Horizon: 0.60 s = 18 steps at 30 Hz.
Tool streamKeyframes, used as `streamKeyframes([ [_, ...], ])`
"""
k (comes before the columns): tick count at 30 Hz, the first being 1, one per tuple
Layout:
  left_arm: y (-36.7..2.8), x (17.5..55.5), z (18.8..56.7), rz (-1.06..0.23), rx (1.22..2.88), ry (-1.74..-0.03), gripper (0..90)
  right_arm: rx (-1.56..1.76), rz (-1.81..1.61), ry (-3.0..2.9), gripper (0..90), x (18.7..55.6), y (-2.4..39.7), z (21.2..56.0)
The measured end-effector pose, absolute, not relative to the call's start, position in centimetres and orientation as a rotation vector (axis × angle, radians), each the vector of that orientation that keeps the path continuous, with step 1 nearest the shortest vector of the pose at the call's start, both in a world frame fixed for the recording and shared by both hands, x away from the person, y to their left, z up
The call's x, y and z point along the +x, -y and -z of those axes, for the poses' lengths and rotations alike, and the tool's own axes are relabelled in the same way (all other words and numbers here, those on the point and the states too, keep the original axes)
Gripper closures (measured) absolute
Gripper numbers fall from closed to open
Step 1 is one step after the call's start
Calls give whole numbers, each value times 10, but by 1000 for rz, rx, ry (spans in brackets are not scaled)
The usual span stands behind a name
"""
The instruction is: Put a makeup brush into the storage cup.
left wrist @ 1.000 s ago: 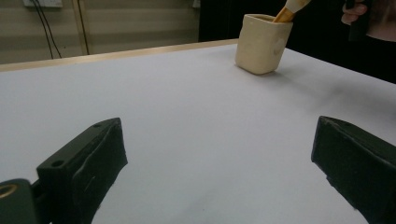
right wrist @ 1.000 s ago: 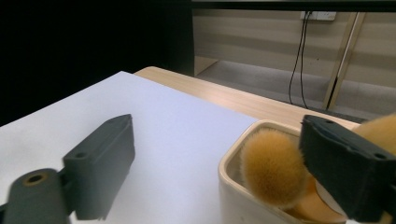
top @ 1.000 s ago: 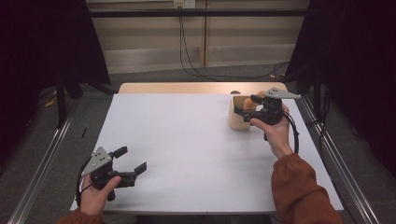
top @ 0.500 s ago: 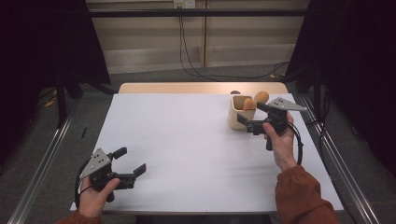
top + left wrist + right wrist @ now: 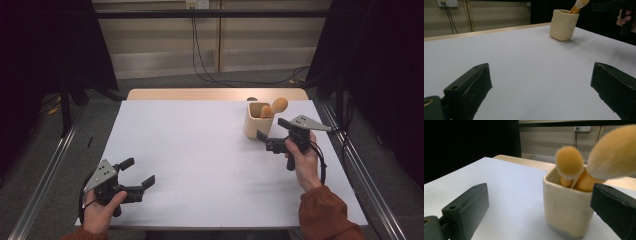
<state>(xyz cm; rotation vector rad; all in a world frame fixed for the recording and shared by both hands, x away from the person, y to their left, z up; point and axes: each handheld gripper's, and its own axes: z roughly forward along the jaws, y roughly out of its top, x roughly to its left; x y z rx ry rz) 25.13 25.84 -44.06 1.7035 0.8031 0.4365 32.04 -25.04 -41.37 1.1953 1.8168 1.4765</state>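
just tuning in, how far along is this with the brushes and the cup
Done: two brushes stand in the cream cup. In hand: nothing; the right gripper, jaws just opened wide, sits beside the cup, and the left gripper rests open near the table's front edge. What is left is unclear.

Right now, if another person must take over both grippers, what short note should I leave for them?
Left gripper: jaws open, nothing between them, low over the near left part of the table.
Right gripper: jaws open, holding nothing, just in front of the cup.
Things: the cream cup stands upright at the far right of the table; two brushes with orange heads stand in it, heads up.
Done: both brushes are in the cup.
Left: nothing else lies on the table; probably just draw the right gripper away.
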Motion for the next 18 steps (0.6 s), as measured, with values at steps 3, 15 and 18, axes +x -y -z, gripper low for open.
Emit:
streamKeyframes([
  [3, -259, 252, 441, -442, 1706, -810, 29, 1192, -1482, -1811, 9, 314, 253, 416],
  [15, -262, 250, 440, -448, 1691, -814, 29, 1183, -1481, -1779, 6, 292, 257, 428],
  [18, -262, 250, 440, -447, 1691, -813, 29, 1190, -1472, -1783, 8, 285, 259, 432],
])
